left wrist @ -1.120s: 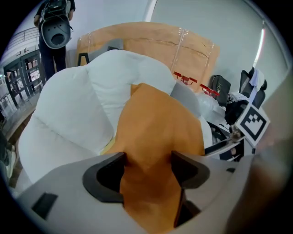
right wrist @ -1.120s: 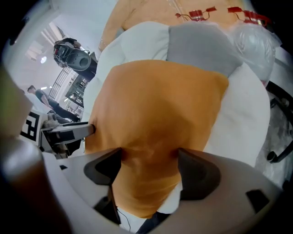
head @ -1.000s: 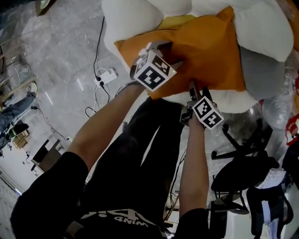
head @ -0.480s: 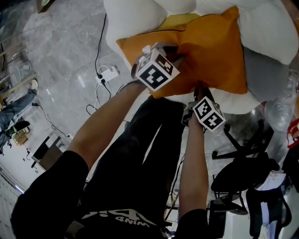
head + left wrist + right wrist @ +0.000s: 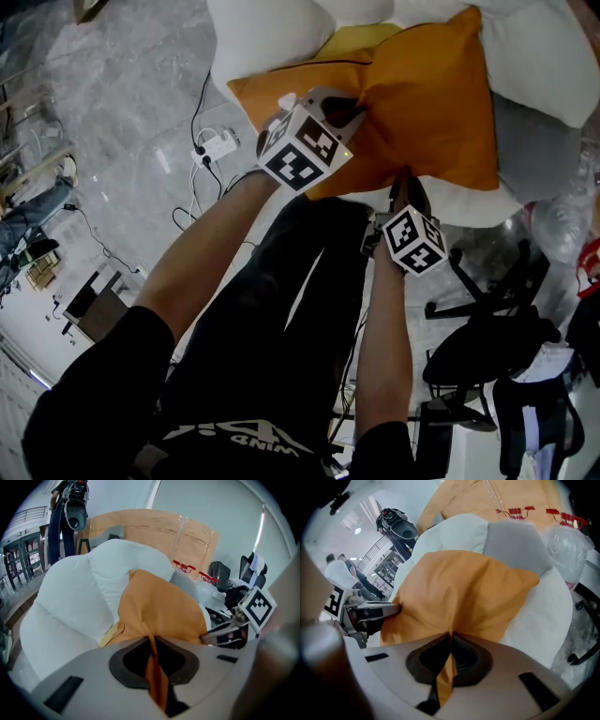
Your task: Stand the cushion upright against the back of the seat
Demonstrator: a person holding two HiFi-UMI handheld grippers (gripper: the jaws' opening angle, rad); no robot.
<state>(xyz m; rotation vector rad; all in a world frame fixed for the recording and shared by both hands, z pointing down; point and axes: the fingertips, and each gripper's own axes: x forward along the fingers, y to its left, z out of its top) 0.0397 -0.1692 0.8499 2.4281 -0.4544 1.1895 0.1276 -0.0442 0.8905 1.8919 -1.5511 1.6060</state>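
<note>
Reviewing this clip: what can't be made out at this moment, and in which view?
The seat: the head view's top edge cuts off its back.
A yellow patch: head view, mostly under the orange cushion; unidentifiable.
The grey cushion: partly behind the orange cushion, all views.
Grip spots: in the head view each gripper's body hides where the left gripper and right gripper, jaws just closed on the cushion's fabric, pinch it.

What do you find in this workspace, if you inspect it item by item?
Surface: white padded seat, grey floor.
Job's things: orange cushion on the seat, near edge gripped.
Clutter: grey cushion, yellow fabric under the orange one, plastic bag.
Grippers: left gripper and right gripper have just been closing; both pinch the cushion's fabric.
Cables: black cables, white power strip on the floor.
Surroundings: black office chair, cardboard behind the seat.
</note>
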